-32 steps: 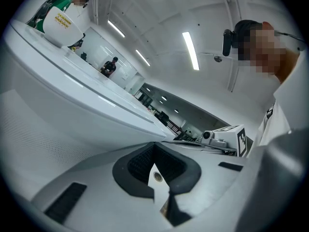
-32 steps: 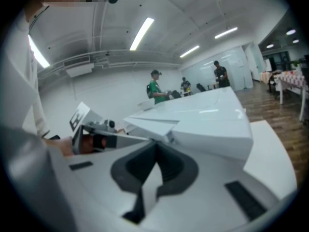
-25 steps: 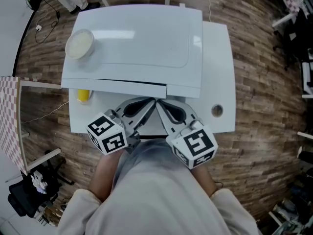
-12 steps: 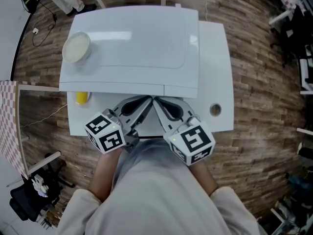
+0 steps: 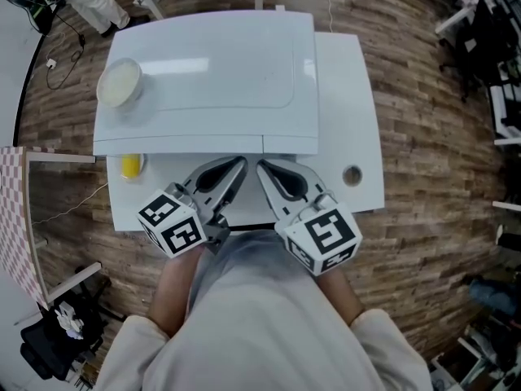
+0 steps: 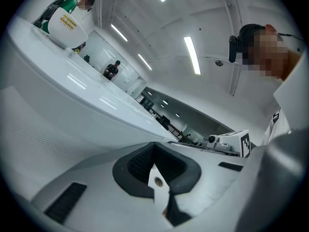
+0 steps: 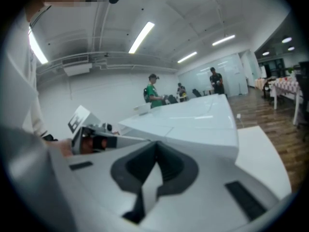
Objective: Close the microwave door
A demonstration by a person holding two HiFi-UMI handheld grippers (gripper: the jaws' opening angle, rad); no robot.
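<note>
From above, the white microwave [image 5: 203,80] stands on a white table [image 5: 346,96]; only its top and front edge show, and the door's face is hidden below that edge. My left gripper [image 5: 238,164] and right gripper [image 5: 263,168] sit side by side just before that front edge, both shut on nothing, tips close together. The left gripper view shows my left gripper [image 6: 153,149] beside the microwave's wall [image 6: 72,100]. In the right gripper view my right gripper [image 7: 155,149] points past the microwave [image 7: 193,120].
A pale bowl [image 5: 119,84] rests on the microwave's top at the left. A yellow object [image 5: 130,166] lies on the table under the front left corner. A round hole [image 5: 352,174] sits near the table's right front. A checkered frame [image 5: 16,202] stands left; people [image 7: 153,93] stand far off.
The dark gap along the microwave's front edge has narrowed to a thin line. Both grippers stay shut before that edge, their tips slightly further apart. The view has shifted.
</note>
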